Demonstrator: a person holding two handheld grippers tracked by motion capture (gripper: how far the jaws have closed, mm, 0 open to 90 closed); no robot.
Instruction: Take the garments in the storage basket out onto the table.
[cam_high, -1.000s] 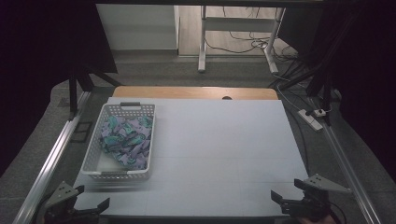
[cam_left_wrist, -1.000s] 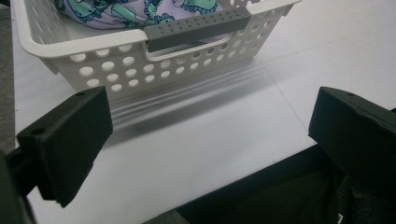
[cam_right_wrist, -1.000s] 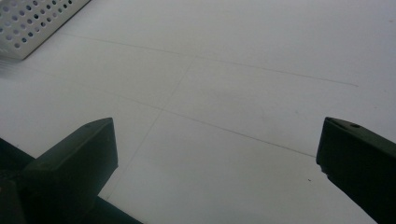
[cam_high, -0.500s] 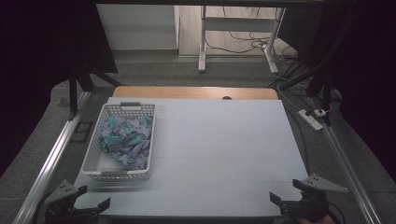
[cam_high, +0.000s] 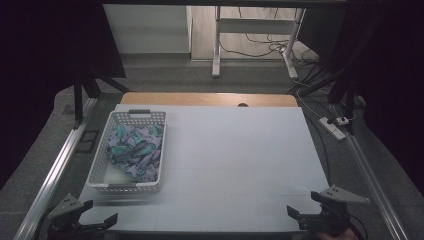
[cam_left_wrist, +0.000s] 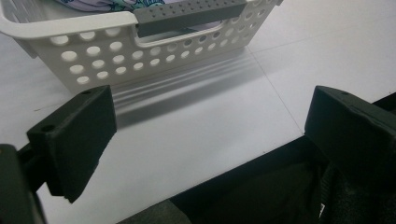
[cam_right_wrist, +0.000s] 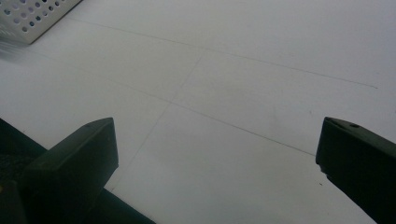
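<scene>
Basket (cam_high: 127, 152) sits on the left part of the table (cam_high: 235, 160), white plastic with round holes in its walls and grey handles at both short ends. Inside it there's a bunched-up cloth (cam_high: 134, 150) with a purple, teal and black pattern, mostly piled toward the far end of the basket, while the near end shows bare white floor. Left gripper (cam_high: 87, 222) hangs just off the table's near edge, a bit nearer than the basket's near wall and toward its left corner, not touching it. From the left gripper view you're looking straight at that near wall of the basket (cam_left_wrist: 140, 42) with its grey handle (cam_left_wrist: 189, 14), and the jaws are spread wide with nothing between them except table. A bit of the cloth (cam_left_wrist: 121, 4) peeks over the rim there. Right gripper (cam_high: 307, 217) is way off to the right of the basket, at the table's near right corner, also spread apart and holding nothing. In the right gripper view a corner of the basket (cam_right_wrist: 32, 16) pokes in at the top left, well apart from the jaws, and the rest is plain table (cam_right_wrist: 243, 93) with faint seam lines.
</scene>
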